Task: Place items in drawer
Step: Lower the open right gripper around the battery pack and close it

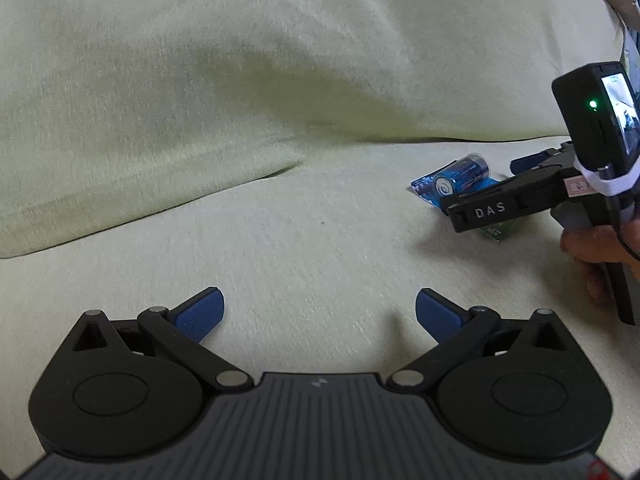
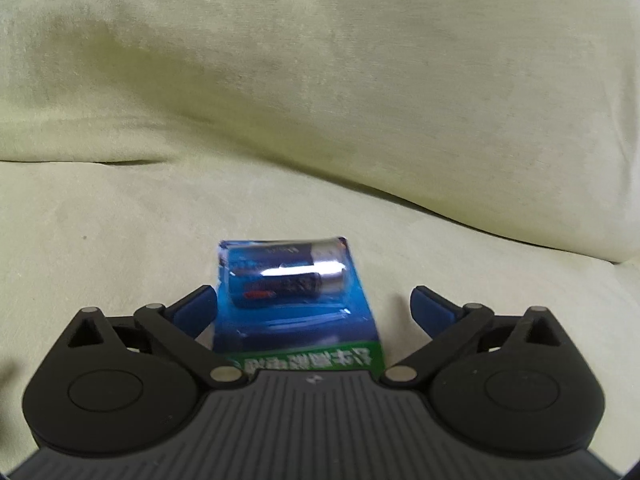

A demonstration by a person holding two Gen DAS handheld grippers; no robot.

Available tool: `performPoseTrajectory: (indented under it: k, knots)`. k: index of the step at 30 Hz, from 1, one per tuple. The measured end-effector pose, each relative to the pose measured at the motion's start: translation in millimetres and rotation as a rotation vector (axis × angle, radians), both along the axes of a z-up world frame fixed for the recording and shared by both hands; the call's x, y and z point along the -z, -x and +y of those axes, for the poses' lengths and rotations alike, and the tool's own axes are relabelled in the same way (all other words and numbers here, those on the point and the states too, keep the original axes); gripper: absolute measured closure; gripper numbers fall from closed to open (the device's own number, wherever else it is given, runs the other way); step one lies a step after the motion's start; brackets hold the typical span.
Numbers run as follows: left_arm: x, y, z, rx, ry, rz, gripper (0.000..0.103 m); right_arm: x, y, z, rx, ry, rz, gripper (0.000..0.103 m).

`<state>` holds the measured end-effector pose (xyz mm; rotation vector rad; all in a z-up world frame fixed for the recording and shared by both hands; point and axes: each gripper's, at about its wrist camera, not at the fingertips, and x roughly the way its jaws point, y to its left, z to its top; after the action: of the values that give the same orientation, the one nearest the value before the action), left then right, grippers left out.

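1. The right gripper [image 2: 312, 312] is spread wide, nothing clamped; the battery pack [image 2: 294, 300] lies flat between its fingers, apart from the right one; contact with the left one cannot be told.
2. The left gripper [image 1: 320, 312] is likewise spread and empty, well apart from the pack, over the sofa cushion [image 1: 280, 220].
3. The pack is judged light; the card backing stiff but thin, the clear blister slippery; the card's side edges are best pinched.
4. No drawer is seen.
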<state>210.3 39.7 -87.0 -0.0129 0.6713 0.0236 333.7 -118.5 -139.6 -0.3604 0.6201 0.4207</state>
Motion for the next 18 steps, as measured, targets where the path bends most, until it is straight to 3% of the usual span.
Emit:
performPoseTrajectory:
  k: [5, 11, 13, 15, 18]
  knots:
    - [1, 0, 2, -0.002, 0.007, 0.004, 0.001, 4, 1, 14, -0.044, 0.040, 0.009, 0.001]
    - [1, 1, -2, 0.014, -0.006, -0.001, 0.001, 5, -12, 7, -0.004, -0.019, 0.087, 0.001]
    - [0, 2, -2, 0.021, -0.002, -0.003, 0.001, 4, -8, 7, 0.000, -0.015, 0.084, 0.005]
    - [0, 2, -2, 0.028, 0.001, -0.001, 0.001, 4, -1, 7, 0.004, -0.014, 0.074, 0.018]
    - [-1, 2, -2, 0.047, 0.011, 0.004, 0.001, 3, 11, 4, 0.014, -0.022, 0.066, 0.019]
